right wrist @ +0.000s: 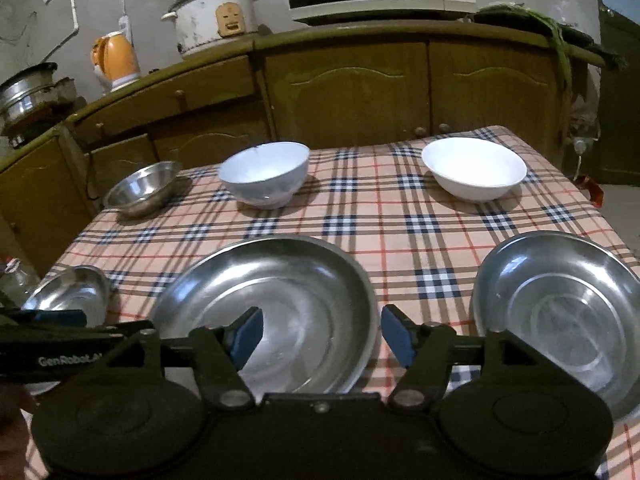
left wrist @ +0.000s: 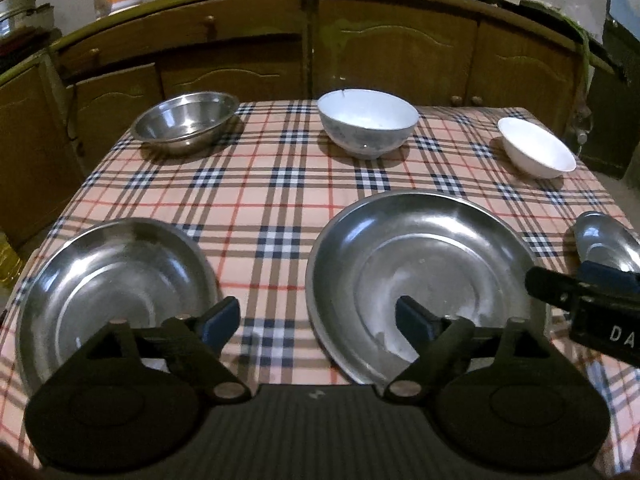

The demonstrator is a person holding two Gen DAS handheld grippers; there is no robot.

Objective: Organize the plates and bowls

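Both black, blue-padded grippers, left [left wrist: 318,324] and right [right wrist: 322,334], gape empty above the large round steel plate [left wrist: 424,272]; the left one reads "GenRobot.AI".

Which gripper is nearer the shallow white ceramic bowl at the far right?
Right. The right gripper faces the white bowl just right of its line; the left gripper sits farther left.

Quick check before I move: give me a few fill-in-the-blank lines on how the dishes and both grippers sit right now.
1. The far row on the checked tablecloth holds ___ bowls.
2. The steel bowl sits at the far ___ corner.
3. The largest steel plate lies in the ___ of the near row.
4. The left gripper and right gripper both have their jaws ___.

Missing words: three; left; middle; open
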